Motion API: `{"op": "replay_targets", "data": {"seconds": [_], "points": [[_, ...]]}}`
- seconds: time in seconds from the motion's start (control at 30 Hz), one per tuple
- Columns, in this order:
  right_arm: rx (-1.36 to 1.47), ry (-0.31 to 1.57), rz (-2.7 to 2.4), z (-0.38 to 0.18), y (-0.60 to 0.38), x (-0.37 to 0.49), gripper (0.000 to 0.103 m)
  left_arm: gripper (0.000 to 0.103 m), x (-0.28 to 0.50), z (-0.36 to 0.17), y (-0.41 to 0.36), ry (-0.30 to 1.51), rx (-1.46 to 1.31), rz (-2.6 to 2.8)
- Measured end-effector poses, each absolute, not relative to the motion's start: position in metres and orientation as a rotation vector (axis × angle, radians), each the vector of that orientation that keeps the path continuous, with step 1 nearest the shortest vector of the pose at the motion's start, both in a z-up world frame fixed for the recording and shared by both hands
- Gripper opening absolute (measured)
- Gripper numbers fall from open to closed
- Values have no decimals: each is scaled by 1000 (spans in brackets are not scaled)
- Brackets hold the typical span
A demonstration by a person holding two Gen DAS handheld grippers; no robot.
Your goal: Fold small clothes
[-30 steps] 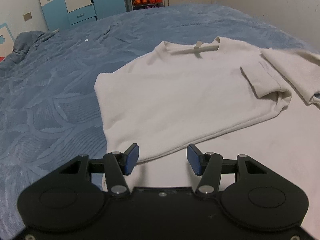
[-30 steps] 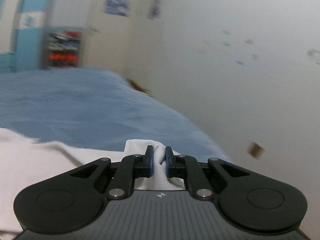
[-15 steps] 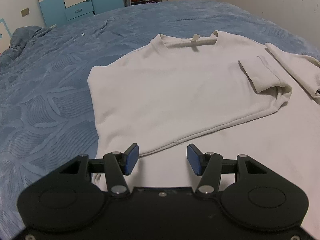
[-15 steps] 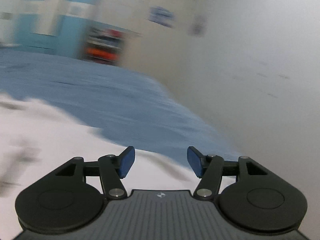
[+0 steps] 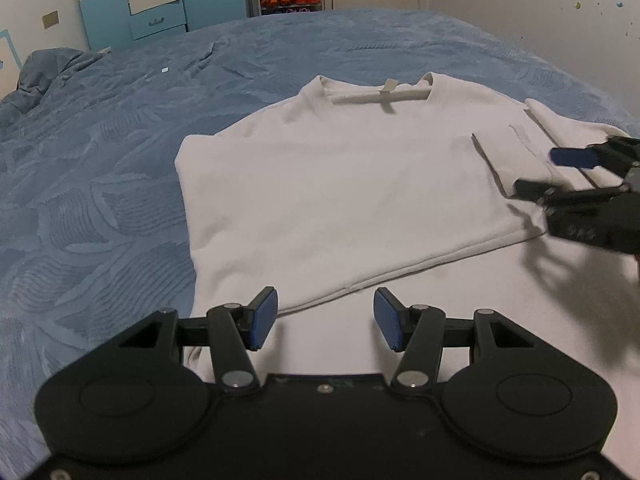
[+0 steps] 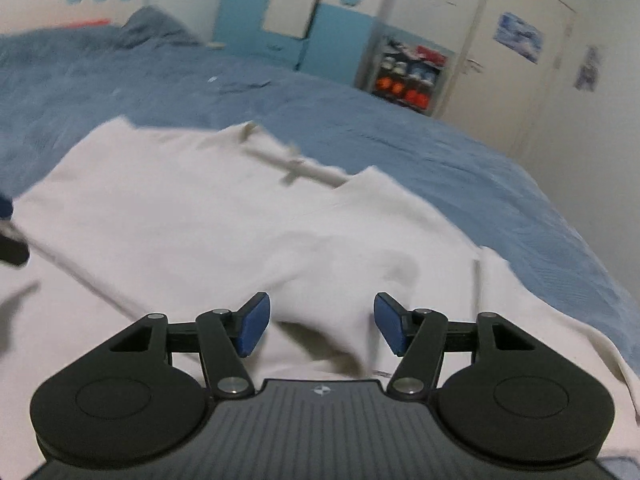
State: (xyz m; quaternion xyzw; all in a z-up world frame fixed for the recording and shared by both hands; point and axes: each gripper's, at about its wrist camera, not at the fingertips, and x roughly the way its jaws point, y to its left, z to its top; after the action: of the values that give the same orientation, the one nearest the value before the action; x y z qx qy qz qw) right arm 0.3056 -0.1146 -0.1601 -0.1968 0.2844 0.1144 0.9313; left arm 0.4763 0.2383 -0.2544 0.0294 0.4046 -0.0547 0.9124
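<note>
Cream T-shirt (image 5: 340,184) laid partly folded on blue bedspread (image 5: 100,152); left gripper (image 5: 325,318) and right gripper (image 6: 322,324) both held released, nothing grasped.

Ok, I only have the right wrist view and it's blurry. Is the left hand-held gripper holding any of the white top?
Observer: No. The left hand-held gripper is open and empty, over the cloth just below the hem of the white top.
Operator: And the sleeve on my side?
Observer: The sleeve lies folded inward across the body, and the right hand-held gripper is open at its cuff.
Operator: The far side?
Observer: That edge is a straight fold on the blue bedspread.
</note>
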Motion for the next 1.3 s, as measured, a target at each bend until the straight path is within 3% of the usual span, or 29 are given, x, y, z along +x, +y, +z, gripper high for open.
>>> {"op": "replay_targets", "data": {"seconds": [0.07, 0.1, 0.2, 0.43, 0.57, 0.63, 0.73, 0.97, 1.07, 1.13, 1.3], "points": [[-454, 577, 224, -169, -106, 299, 50, 55, 476, -258, 240, 839, 62, -108], [-455, 578, 212, -172, -106, 297, 27, 55, 477, -259, 242, 842, 59, -107], [-379, 579, 179, -171, -119, 299, 12, 55, 476, -262, 247, 847, 38, -100], [-129, 454, -2, -122, -180, 284, 10, 55, 475, -255, 257, 834, 37, -80], [93, 532, -68, -118, -223, 291, 10, 55, 477, -246, 267, 815, 26, -57], [147, 604, -140, -133, -235, 299, 22, 55, 476, -247, 273, 811, 31, -45], [224, 692, -235, -162, -253, 307, 26, 55, 477, -253, 280, 826, 33, -27], [191, 582, -191, -154, -262, 283, 38, 55, 473, -268, 289, 871, 62, 3], [214, 514, -224, -128, -301, 266, 55, 55, 471, -263, 289, 863, 70, 5], [242, 491, -288, -114, -338, 260, 82, 55, 470, -257, 288, 852, 65, 10], [370, 516, -507, -115, -459, 237, 86, 55, 472, -250, 281, 840, 69, 18]]}}
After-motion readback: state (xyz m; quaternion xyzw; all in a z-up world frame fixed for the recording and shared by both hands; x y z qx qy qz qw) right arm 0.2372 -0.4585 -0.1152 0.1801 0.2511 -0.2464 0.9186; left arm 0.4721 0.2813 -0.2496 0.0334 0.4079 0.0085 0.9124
